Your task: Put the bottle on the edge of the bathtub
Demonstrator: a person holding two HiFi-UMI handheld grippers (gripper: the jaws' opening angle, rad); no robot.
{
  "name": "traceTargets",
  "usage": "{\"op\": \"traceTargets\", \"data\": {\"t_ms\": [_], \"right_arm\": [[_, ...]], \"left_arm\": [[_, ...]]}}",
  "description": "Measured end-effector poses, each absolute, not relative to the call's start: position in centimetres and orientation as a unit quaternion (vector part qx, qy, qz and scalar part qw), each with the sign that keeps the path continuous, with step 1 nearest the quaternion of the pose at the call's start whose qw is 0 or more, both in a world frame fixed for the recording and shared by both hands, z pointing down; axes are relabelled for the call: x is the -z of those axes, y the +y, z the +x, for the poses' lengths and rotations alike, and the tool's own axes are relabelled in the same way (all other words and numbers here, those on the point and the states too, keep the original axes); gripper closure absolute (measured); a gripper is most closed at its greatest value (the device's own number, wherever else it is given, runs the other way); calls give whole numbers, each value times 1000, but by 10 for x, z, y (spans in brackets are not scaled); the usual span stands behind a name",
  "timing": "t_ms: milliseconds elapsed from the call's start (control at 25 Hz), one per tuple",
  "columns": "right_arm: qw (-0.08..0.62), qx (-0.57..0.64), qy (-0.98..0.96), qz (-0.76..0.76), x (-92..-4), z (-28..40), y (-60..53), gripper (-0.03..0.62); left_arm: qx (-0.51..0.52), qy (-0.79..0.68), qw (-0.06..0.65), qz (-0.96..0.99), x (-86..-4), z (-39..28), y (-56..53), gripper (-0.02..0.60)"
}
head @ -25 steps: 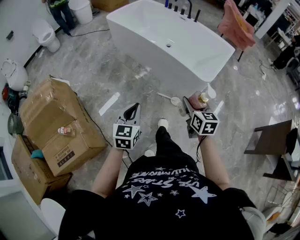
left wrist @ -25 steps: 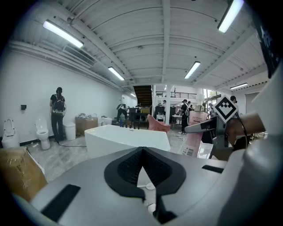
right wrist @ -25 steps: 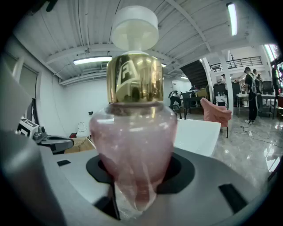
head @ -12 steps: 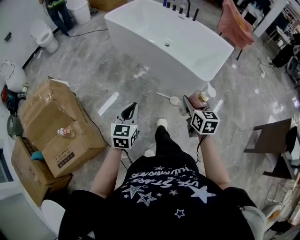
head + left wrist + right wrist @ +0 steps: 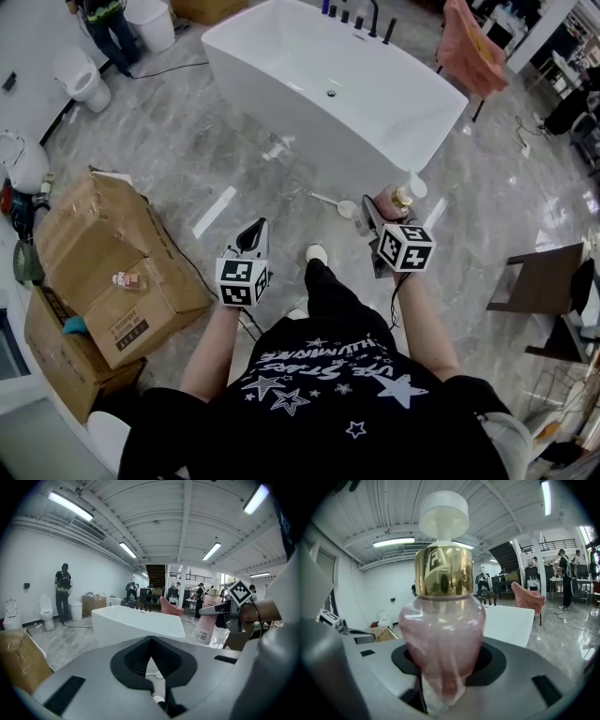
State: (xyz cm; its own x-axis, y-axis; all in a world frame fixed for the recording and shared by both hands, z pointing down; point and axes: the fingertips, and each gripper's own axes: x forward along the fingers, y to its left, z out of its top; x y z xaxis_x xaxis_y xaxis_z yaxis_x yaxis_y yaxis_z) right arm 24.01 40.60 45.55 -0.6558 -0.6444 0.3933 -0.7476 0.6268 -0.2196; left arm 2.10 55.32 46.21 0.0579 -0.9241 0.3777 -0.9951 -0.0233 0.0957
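The jaws of the right gripper (image 5: pixel 449 665) are clamped on the lower body of a translucent pink bottle (image 5: pixel 440 625) with a gold collar and a white pump cap, which stands upright between them. The jaws of the left gripper (image 5: pixel 150 651) are pressed together with nothing between them, their dark pads meeting at the tip.

In the head view the right gripper (image 5: pixel 377 214) holds the pink bottle (image 5: pixel 397 199) above the grey marble floor (image 5: pixel 187 159), just on the near side of the near right corner of the white freestanding bathtub (image 5: pixel 300 122). The bottle is not on the tub's edge. The left gripper (image 5: pixel 253 234) hangs further left, well apart from the bottle, pointing toward the tub.

On the left of the floor lie brown cardboard boxes (image 5: pixel 103 234) (one bears a printed label). A white toilet (image 5: pixel 80 75) stands at the far left, and a pink draped chair (image 5: pixel 469 52) stands beyond the tub's far right end.
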Motion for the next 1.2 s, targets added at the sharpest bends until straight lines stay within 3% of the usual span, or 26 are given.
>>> {"op": "traceTargets", "data": {"t_ms": [640, 1200], "right_arm": [[123, -213, -876, 414, -473, 241, 193, 370], [128, -231, -856, 444, -493, 236, 94, 370]], "left_arm": [[-132, -649, 166, 730, -448, 21, 316, 566], [-137, -639, 180, 735, -456, -13, 212, 566]]}}
